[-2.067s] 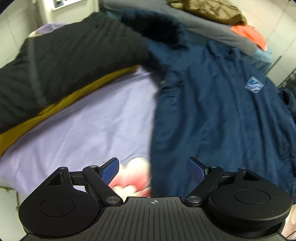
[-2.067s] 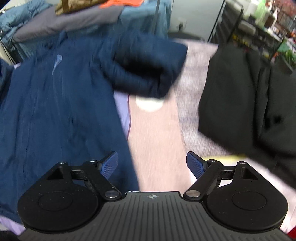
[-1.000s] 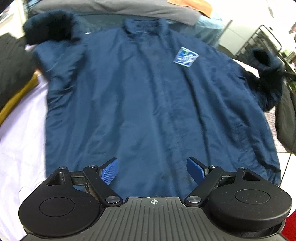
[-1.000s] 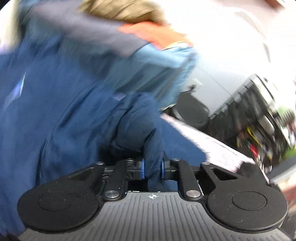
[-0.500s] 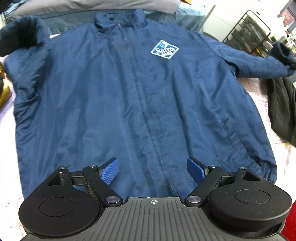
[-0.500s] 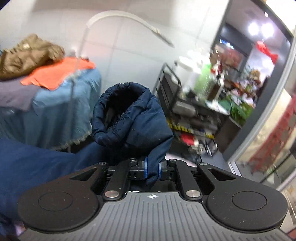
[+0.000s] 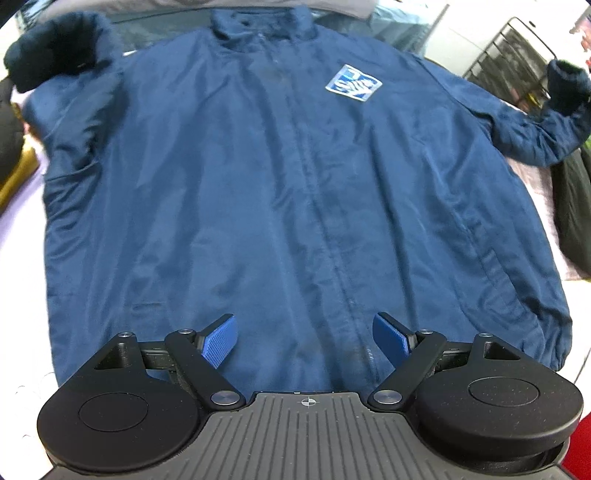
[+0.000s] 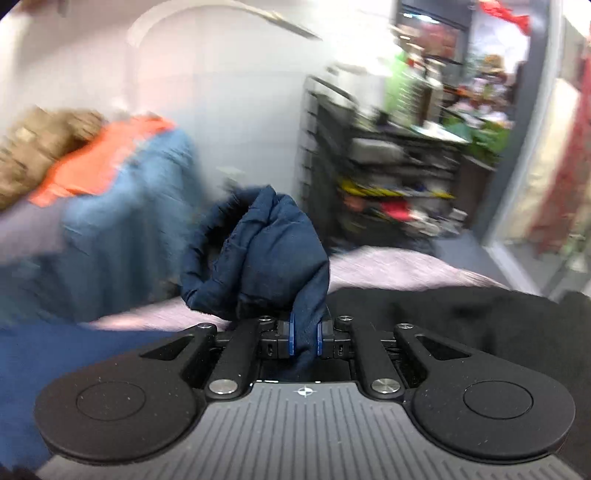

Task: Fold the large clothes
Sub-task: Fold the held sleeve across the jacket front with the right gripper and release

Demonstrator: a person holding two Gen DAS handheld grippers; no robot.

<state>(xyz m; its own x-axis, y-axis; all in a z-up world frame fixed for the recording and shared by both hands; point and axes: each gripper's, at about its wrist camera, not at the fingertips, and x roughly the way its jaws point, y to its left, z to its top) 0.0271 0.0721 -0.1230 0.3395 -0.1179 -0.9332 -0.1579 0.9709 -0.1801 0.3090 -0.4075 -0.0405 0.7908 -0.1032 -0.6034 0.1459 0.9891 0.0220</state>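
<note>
Navy jacket (image 7: 258, 192) front-up, zipped flat (one cuff (image 8: 266, 251) raised)

One sign shows: a blue and white diamond-shaped patch (image 7: 352, 82) on the chest of the navy jacket (image 7: 258, 192), below the collar (image 7: 264, 16) and toward its right in the left wrist view. White lettering sits on the patch, but blur keeps it from being read.
</note>
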